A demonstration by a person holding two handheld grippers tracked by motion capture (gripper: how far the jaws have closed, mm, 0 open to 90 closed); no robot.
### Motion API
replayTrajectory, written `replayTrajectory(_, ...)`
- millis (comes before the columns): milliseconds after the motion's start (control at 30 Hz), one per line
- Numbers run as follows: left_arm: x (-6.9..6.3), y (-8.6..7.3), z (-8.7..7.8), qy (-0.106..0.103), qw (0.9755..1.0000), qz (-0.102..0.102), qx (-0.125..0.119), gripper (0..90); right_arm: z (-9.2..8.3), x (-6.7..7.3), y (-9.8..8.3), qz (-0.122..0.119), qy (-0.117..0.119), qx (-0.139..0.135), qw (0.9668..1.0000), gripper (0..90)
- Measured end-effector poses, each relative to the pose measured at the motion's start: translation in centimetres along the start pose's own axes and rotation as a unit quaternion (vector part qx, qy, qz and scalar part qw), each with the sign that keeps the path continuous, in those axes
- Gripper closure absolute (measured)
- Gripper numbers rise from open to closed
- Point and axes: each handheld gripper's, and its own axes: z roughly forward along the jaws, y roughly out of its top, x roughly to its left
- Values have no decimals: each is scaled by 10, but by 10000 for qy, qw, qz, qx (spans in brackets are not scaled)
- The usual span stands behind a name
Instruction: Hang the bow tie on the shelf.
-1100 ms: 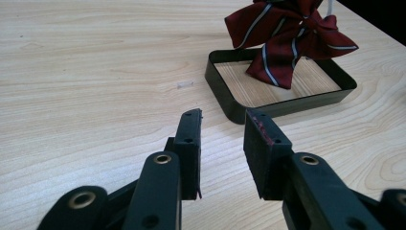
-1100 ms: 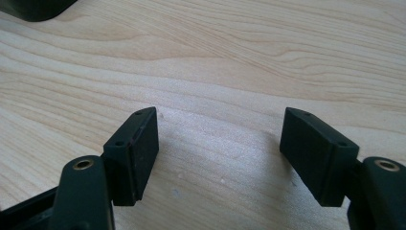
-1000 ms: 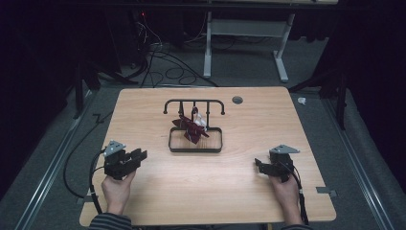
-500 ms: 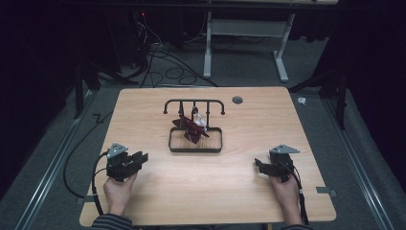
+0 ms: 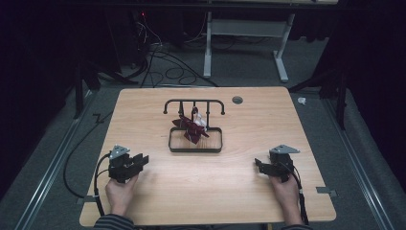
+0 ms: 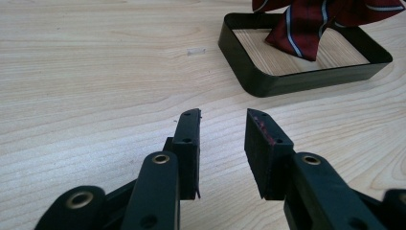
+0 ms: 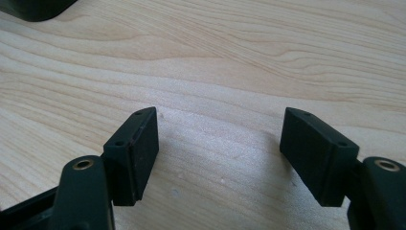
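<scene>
Both hand-held tools sat low in the high view with nothing between their jaws: the left gripper (image 5: 140, 160) partly apart, the right gripper (image 5: 258, 165) wider. The dark red striped bow tie (image 5: 192, 128) hung over the black metal rack's tray (image 5: 195, 149) at centre frame. It looked like the approach; next, I'd judge, a reach up toward the tie.

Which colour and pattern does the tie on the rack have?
Dark red tie with thin pale stripes; left gripper view.
</scene>
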Motion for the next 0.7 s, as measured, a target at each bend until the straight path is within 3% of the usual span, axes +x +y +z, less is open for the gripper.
replayTrajectory(700, 4, -11, 16, 271, 9995, 30, 160, 643, 0, 0, 0, -1, 3, -1, 10000, 307)
